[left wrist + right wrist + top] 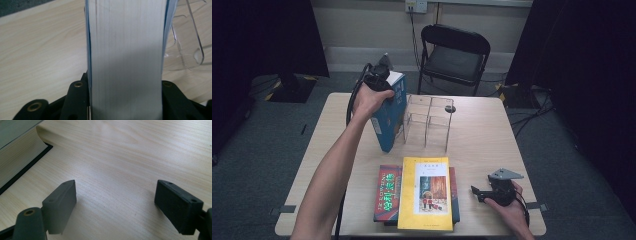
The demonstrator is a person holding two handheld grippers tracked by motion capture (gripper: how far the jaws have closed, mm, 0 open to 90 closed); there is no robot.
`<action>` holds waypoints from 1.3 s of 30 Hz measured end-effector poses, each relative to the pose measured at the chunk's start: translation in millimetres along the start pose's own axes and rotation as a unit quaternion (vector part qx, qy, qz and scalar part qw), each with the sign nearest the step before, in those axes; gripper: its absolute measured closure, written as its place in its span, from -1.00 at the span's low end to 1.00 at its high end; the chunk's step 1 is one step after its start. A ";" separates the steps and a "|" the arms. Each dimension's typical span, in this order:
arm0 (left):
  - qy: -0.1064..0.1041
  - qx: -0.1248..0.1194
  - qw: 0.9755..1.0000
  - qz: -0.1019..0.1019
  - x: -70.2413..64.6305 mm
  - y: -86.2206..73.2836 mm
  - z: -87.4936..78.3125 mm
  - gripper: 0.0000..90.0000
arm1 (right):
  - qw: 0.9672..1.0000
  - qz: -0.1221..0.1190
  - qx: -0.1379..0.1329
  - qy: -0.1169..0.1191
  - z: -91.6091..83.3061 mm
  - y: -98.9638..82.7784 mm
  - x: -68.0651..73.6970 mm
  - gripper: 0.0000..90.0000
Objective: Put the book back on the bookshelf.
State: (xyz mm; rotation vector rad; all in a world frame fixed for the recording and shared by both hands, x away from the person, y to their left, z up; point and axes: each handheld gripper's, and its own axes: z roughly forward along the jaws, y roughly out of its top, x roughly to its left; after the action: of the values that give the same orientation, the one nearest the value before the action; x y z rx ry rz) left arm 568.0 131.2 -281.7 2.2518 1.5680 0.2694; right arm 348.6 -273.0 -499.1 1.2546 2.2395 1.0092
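Blue book point(390, 117) stands tilted beside the clear rack point(428, 120), clamped between left gripper point(377, 80) fingers point(75, 100); right gripper point(484, 192) fingers apart.

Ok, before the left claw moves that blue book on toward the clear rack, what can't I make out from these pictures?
- Blue book: front cover lettering too small in the high view; the left gripper view gives its page edge alone.
- Left claw: pads hidden behind the book; in the high view the hand covers it.
- Clear rack: slot walls faint against the table; cut off at the right edge in the left gripper view.
- Stack: books under the yellow one mostly covered.
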 end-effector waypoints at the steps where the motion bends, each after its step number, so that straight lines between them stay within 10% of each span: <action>1: 0.001 -0.001 1.000 0.003 0.6 -0.3 -0.6 0.36 | 1.000 0.000 0.001 -0.001 0.0 0.1 0.1 -0.61; 18: -0.006 -0.113 0.993 0.018 9.8 -32.6 -18.6 0.08 | 1.000 -0.007 0.001 -0.001 -0.1 -0.3 1.8 -0.61; 21: -0.026 -0.148 0.989 0.005 16.2 -42.4 -17.7 0.03 | 1.000 -0.008 0.001 -0.001 0.0 -0.3 2.0 -0.61; 26: -0.026 -0.224 0.974 0.031 14.2 -59.9 -19.0 -0.07 | 1.000 -0.009 0.002 -0.003 0.0 -0.3 2.3 -0.61; 39: -0.026 -0.316 0.948 0.032 16.1 -112.8 1.8 -0.01 | 1.000 -0.008 0.002 -0.004 0.1 -0.3 2.6 -0.61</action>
State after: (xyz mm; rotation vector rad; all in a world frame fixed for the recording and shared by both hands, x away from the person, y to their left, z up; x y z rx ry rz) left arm 477.6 180.1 -330.9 1.7832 1.1588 0.6249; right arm 347.1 -270.9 -499.3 1.2379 2.2431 0.9926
